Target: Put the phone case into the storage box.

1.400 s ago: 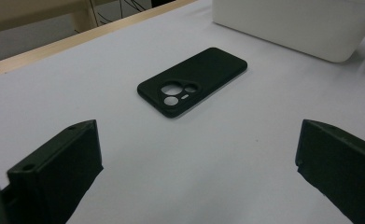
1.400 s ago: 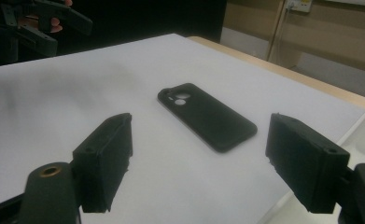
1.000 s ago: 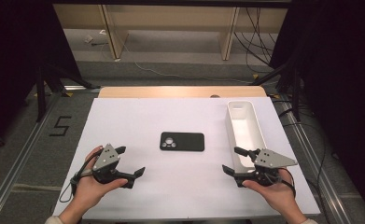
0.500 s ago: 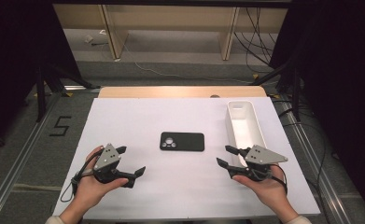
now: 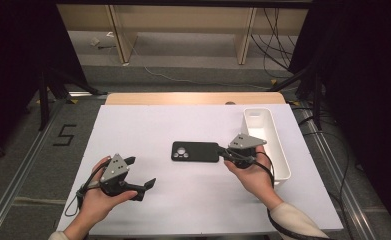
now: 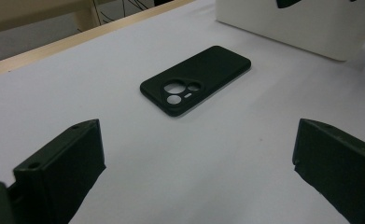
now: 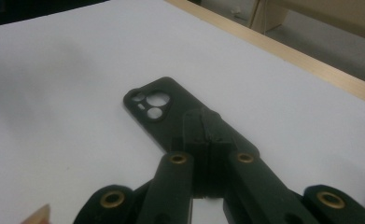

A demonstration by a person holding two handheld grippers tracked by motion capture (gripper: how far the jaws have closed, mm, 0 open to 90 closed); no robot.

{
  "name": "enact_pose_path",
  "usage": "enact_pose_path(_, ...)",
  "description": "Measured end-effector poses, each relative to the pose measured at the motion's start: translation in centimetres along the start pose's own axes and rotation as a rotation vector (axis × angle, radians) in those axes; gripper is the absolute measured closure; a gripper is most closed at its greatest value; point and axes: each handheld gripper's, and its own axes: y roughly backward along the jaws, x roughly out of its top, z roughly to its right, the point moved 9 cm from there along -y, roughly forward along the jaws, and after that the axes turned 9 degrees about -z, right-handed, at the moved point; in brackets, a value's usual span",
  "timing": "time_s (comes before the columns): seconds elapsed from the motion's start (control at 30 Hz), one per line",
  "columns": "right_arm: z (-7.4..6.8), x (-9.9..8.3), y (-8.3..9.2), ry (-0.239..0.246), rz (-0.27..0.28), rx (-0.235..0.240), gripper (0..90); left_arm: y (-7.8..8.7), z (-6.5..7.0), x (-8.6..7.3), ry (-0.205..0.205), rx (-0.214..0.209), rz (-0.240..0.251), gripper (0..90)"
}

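While the black phone case lies flat mid-desk, just beside the white bin by the right edge, the right gripper sits clenched over its end; the left gripper gapes empty near the front edge.

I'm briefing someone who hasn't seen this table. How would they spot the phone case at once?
Start at the white table and go to its middle, left of the long white bin. There the phone case lies flat, with the right gripper at its near end. It is the table's one flat black slab, with round camera cutouts.
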Motion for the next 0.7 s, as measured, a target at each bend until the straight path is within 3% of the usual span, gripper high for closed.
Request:
enact_pose_path(0.33, 1.9, 1.3, -5.3, -0.044, -0.088, -0.021, 90.0, -0.1, 0.0, -0.1, 0.002, -0.001, -0.003, 2.0)
enact_pose_path(0.7, 4.2, 0.4, -9.9, -0.078, -0.203, -0.068, 90.0, -0.1, 0.1, 0.0, 0.002, -0.006, -0.003, 1.9)
